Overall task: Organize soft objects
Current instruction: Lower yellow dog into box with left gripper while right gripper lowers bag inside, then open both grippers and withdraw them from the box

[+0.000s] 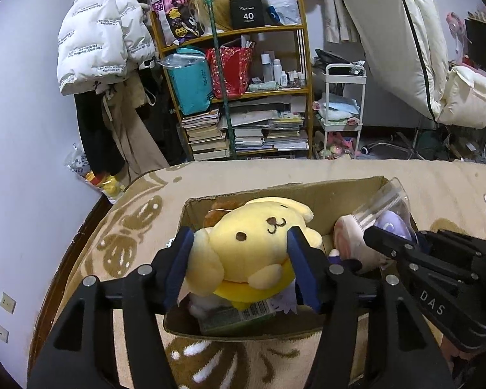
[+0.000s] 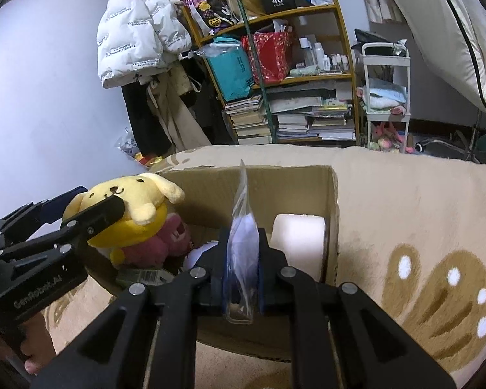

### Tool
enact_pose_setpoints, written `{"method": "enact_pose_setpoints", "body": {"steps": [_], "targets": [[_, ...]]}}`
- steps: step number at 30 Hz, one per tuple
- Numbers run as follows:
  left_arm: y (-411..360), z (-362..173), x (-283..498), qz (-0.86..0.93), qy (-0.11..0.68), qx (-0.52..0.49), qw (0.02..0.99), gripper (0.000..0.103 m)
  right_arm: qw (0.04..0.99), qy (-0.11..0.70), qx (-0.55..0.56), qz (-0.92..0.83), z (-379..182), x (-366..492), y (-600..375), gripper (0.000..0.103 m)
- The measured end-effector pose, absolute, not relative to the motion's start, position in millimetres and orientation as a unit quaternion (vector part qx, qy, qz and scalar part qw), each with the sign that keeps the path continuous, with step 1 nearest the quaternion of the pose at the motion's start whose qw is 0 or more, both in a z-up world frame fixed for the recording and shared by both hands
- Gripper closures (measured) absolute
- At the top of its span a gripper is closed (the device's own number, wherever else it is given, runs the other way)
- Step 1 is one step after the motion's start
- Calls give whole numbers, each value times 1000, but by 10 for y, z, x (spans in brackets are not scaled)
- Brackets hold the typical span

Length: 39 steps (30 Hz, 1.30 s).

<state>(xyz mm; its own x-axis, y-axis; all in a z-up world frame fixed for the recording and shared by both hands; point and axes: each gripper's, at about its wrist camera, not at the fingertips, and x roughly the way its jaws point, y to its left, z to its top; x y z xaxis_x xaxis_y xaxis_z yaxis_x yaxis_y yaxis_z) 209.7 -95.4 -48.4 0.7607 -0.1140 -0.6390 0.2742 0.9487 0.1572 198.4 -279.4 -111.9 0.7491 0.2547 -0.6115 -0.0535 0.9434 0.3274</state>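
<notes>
Plush [image 1: 259, 243], yellow, floppy-eared, sitting high in the box [image 1: 275, 191], on top of the pile at the left end. From the left wrist: left gripper [image 1: 239, 233] reaching over the near rim, jaws part-way apart, blue pads either side of the plush's head. Plush round and unsquashed between them, no squeeze showing; cannot tell whether a pad brushes an ear. Barcode tag and green packaging poking out underneath, against the near wall. A bit of brown fur peeking out behind the head. To the right, pink toy [image 1: 350, 240] lying in the box, and right gripper [image 1: 372, 236] coming in from the right edge with a clear bag [image 1: 385, 204] sticking up from its tip, something lilac inside. Box resting on a beige blanket [image 1: 129, 227] with brown and white patterns. Far behind, crowded shelf [image 1: 301, 64] of books, bottles and bags.

Over to the right wrist: right jaws narrow, clamped on the bag's lower half, bag standing upright and thin between the pads, top edge rising above the far wall of the box. White and lilac stuffing visible through the plastic. Bag hanging over the middle of the box. White block [image 2: 298, 240] in the right end, tight against the right wall. At the left, yellow plush perched on the pink toy, one black finger of the left gripper crossing its face. Bare thumb of the person low at the left edge.
</notes>
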Motion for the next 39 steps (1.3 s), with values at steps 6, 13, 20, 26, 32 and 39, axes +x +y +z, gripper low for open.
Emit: {"method": "enact_pose_setpoints", "body": {"steps": [6,13,20,26,32,39], "targets": [[-914,-429,2052,-99,334,119,930,30,927,334,145,84,-1084,1936,-2813,88],[-711,-287,1963,-90,334,88,934,17,926,336,150,89,-1067,1899,-2826,83],[-579,-172,1775,-90,333,83,935,9,932,326,131,88,-947,1750,-2760,57],[-556,-33,1499,-74,303,109,944,5,939,313,117,88,-803,1564,-2697,39],[-455,87,1259,-69,288,100,950,4,940,307,122,88,-682,1332,-2674,18],[-219,192,963,-51,279,74,956,4,943,300,115,86,-559,1085,-2626,1]]}}
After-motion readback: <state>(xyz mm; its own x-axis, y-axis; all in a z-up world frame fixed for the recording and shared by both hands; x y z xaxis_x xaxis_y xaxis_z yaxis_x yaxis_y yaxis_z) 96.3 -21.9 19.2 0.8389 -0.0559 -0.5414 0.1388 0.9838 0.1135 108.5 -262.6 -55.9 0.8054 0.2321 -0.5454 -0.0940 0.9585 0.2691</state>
